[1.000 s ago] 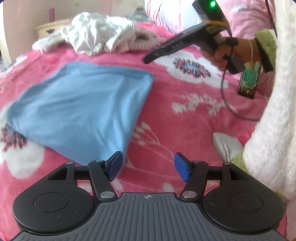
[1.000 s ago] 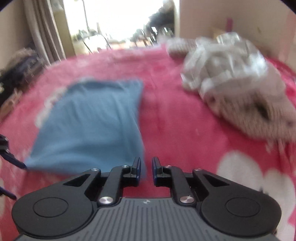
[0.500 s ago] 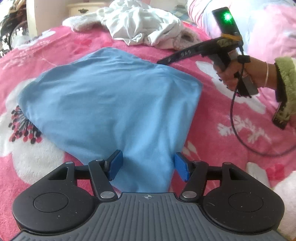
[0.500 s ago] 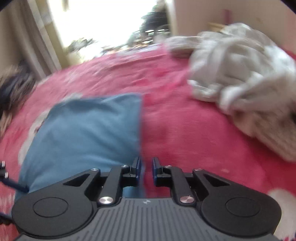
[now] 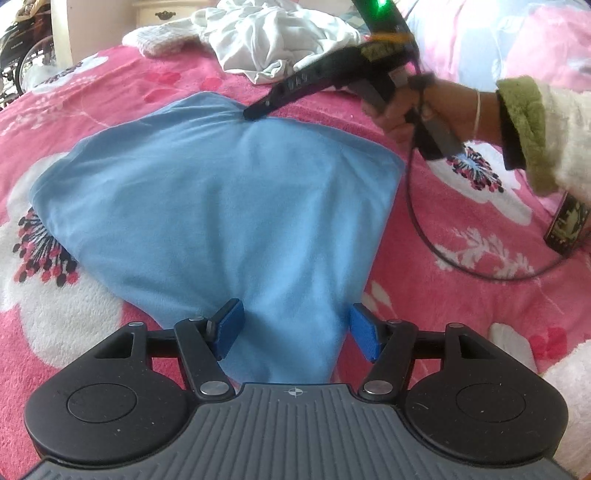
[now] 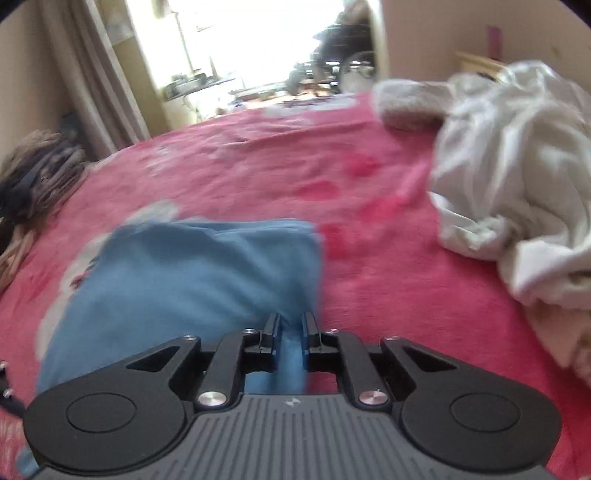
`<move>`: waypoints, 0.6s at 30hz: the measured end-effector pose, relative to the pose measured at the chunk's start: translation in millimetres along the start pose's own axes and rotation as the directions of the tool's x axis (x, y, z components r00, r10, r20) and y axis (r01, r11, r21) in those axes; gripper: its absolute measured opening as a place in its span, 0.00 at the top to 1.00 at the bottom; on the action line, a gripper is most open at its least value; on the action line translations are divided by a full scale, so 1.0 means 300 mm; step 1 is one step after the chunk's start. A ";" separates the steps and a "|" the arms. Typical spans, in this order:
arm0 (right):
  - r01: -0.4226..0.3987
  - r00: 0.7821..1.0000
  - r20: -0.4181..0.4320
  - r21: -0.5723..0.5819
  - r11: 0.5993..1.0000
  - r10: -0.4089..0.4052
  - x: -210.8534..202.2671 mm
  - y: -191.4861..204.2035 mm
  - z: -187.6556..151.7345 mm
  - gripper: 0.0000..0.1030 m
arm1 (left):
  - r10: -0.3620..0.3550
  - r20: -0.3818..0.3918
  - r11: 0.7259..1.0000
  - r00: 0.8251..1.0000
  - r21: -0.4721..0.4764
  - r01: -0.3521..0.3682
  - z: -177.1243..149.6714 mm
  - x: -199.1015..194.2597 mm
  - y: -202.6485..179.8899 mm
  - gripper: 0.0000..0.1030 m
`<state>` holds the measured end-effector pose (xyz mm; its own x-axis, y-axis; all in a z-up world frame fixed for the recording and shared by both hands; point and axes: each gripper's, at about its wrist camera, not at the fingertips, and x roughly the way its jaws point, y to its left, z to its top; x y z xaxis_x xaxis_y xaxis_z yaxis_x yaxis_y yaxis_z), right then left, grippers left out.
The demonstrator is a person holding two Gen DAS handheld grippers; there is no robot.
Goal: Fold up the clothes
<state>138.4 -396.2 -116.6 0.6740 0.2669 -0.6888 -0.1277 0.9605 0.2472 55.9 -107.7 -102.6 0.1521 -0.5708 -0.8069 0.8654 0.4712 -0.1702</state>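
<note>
Across a pink floral blanket (image 5: 424, 306) lies a folded light-blue cloth (image 5: 229, 206), spread flat and roughly kite-shaped, its narrow corner pointing toward the near edge. In the left wrist view, the left gripper (image 5: 295, 328) hangs over that near corner with its two blue pads (image 5: 231, 326) standing well apart, one on each side of the cloth's tip; the pads do not press on the fabric, so this tool is open.

At the far edge of the cloth, the right gripper (image 5: 251, 112) reaches in from the right, held by a hand (image 5: 410, 107) in a fluffy white sleeve with a green cuff (image 5: 521, 122). Its dark tip sits at the far corner of the cloth, where the fabric puckers slightly. A black cable (image 5: 424, 236) loops from this tool across the blanket.

From the right wrist view, which is blurred, the right gripper (image 6: 290, 332) shows its fingers drawn close together with only a narrow gap, and blue cloth (image 6: 192, 280) shows in that gap. Whether the pads actually pinch the fabric cannot be told from the blur.

Farther back on the blanket, well apart from the blue cloth, sits a heap of crumpled white clothes (image 5: 280, 37) with a pale knitted piece (image 5: 162, 37) beside it. A cream bedside cabinet (image 5: 166, 14) stands beyond the bed, on the far left.
</note>
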 end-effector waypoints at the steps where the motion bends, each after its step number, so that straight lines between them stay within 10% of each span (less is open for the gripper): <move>1: 0.029 0.999 0.013 -0.001 1.000 -0.029 -0.006 -0.007 0.010 0.85 | 0.000 0.001 1.000 1.000 0.000 0.000 -0.001 0.000 0.000 0.38; 9: -0.053 0.998 0.028 -0.104 0.993 0.056 0.045 0.078 0.109 0.84 | 0.004 0.001 1.000 1.000 0.018 -0.004 -0.006 0.000 -0.007 0.38; 18: -0.043 0.997 0.066 0.064 0.997 0.039 0.108 -0.012 0.190 0.83 | 0.016 0.004 0.999 1.000 0.039 -0.016 -0.027 -0.009 -0.028 0.38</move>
<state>202.3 -395.5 -101.0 0.7150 0.2984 -0.6322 -0.1100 0.9411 0.3197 44.4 -104.8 -103.6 0.1676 -0.5661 -0.8071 0.8808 0.4537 -0.1354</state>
